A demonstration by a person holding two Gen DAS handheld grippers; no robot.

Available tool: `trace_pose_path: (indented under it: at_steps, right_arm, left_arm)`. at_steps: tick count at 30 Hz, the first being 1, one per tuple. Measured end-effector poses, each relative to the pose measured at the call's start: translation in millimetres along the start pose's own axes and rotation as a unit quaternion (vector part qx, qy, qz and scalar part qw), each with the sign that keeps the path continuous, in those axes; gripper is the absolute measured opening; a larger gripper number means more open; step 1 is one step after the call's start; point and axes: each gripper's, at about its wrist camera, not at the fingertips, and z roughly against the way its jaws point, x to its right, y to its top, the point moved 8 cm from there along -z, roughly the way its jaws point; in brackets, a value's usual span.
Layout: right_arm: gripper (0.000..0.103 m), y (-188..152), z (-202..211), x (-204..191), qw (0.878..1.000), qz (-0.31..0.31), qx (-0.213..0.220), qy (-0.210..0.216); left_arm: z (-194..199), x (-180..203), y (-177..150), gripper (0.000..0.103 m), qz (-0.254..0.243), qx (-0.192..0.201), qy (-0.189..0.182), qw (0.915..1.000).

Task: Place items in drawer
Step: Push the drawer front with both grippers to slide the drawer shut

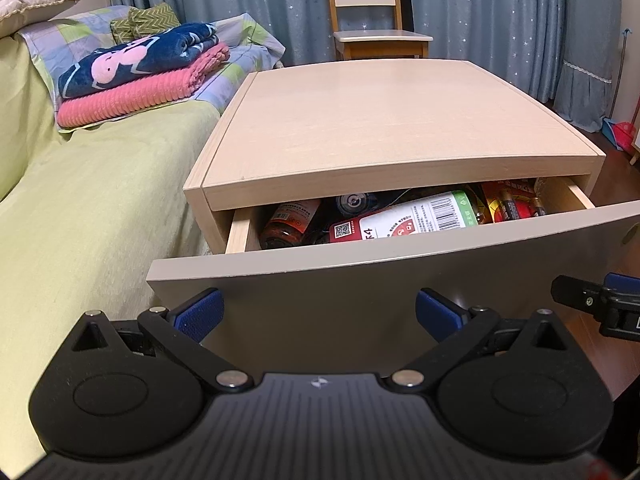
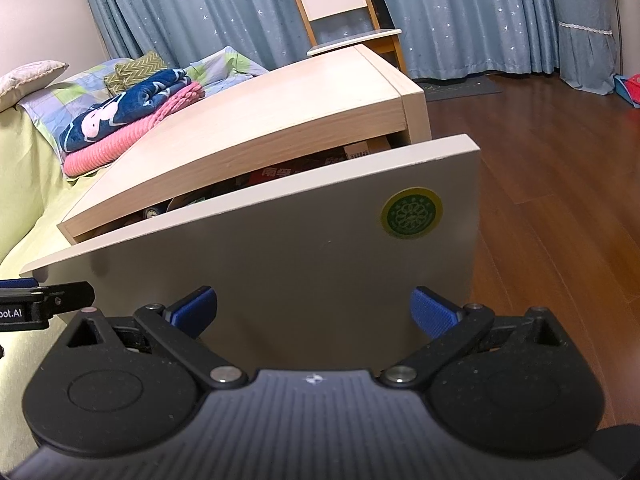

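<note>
Facing the nightstand head-on, I have both grippers low in front of its drawer front, which stands pulled partway out. My left gripper has its fingers spread wide with nothing between them; my right gripper is the same, fingers apart and bare, aimed at the panel near a round green sticker at 1 o'clock.

Inside the drawer, at 12 o'clock in the left view, several items already lie: a dark brown bottle at the left, a white-and-green labelled package in the middle, and a red pack of batteries at the right. The nightstand's top is bare.

So the items sit where the task wants them, and I judge this fits either a drawer open to take more things or one ready to be pushed shut. If I press on the panel, I would keep both grippers level and square to it, so the drawer runs straight on its slides rather than skewing.
</note>
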Motion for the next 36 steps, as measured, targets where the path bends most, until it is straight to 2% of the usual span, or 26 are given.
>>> trace_pose_path:
  at_steps: [36]
  right_arm:
    - [0.102, 29, -31, 1, 1.000, -0.013, 0.010, 0.013]
  left_arm:
    - [-28, 4, 25, 0.102, 0.001, 0.008, -0.002, 1.0000]
